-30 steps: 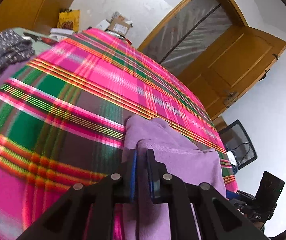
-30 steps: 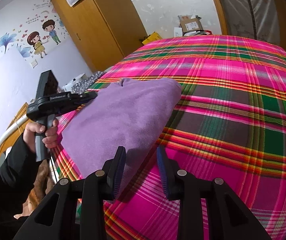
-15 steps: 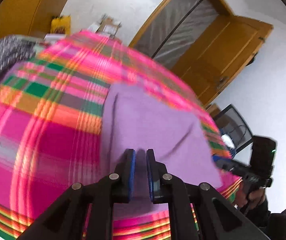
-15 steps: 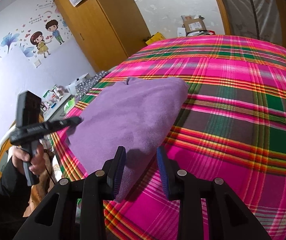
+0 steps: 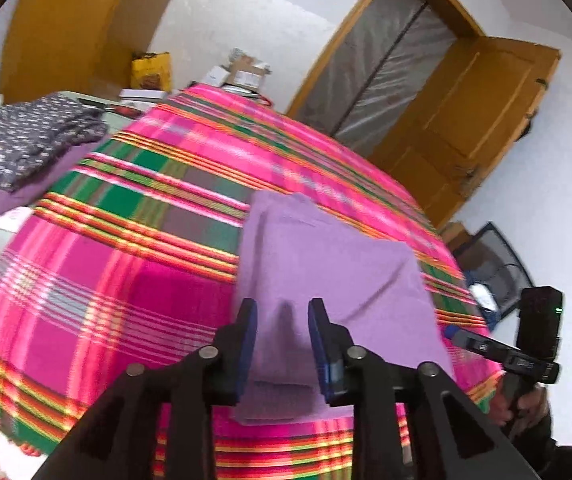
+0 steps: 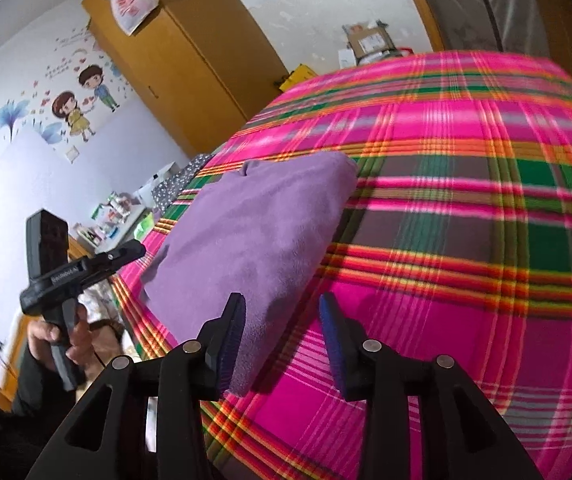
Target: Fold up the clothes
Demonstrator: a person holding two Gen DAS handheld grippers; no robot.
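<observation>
**Left wrist and right wrist: both grippers apart over the folded purple garment**

Left wrist camera first. I see my left gripper (image 5: 282,320) with its jaws parted, a clear gap between the blue pads, and nothing held between them. Through that gap I look down on the purple garment (image 5: 325,276), which lies folded flat on the plaid bedspread (image 5: 126,280), near the bed's near edge. At the far right, a hand (image 5: 519,400) holds my right gripper (image 5: 451,333) beside the garment's corner. On the left, off the bed, a dark patterned cloth (image 5: 34,140) sits on top of another purple piece. An open wooden door (image 5: 469,120) stands behind the bed.

Right wrist camera next. My right gripper (image 6: 282,320) is spread wide and grips nothing; its left pad (image 6: 233,332) sits over the garment's (image 6: 262,236) near edge, though I cannot tell if it touches. The garment lies along the left side of the bedspread (image 6: 465,240). At the left, a hand (image 6: 66,332) holds my left gripper (image 6: 138,249), off the bed's edge. A wardrobe (image 6: 190,52) stands behind.
</observation>
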